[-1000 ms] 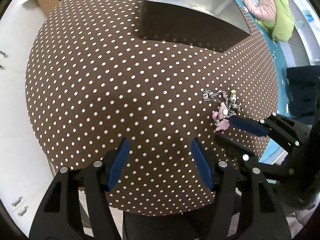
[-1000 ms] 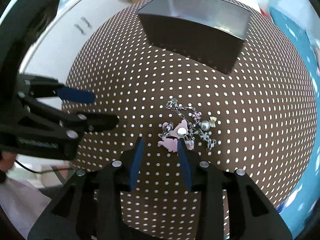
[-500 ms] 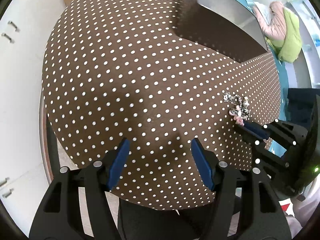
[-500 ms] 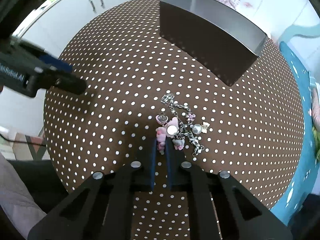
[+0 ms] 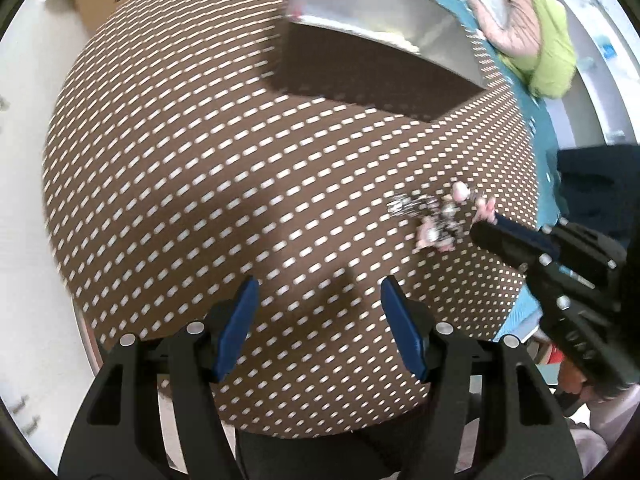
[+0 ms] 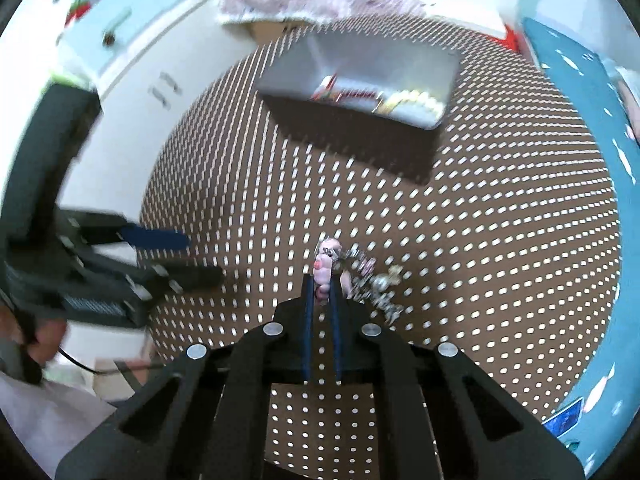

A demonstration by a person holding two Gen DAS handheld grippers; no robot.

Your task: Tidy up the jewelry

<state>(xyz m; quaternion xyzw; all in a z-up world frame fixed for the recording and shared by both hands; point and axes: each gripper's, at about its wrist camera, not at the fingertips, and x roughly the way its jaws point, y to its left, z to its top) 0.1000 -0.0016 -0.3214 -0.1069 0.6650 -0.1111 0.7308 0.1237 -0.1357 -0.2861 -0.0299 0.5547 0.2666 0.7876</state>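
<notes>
A grey box (image 6: 304,68) on the counter (image 6: 500,220) holds blurred beads (image 6: 412,102). The right hand-held gripper (image 6: 322,280) pinches a charm bracelet (image 6: 362,270); the left hand-held gripper (image 5: 316,294) gapes, empty.

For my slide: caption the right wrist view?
Right tongs shut on pink charm bracelet, metal box beyond.

Brown tablecloth (image 5: 224,168) with white polka dots; grey tin (image 6: 360,68), silvery inside; bracelet (image 6: 340,272) with pink charms (silver chain, seemingly, through the blur); black grippers, blue pads (image 5: 236,328).
</notes>
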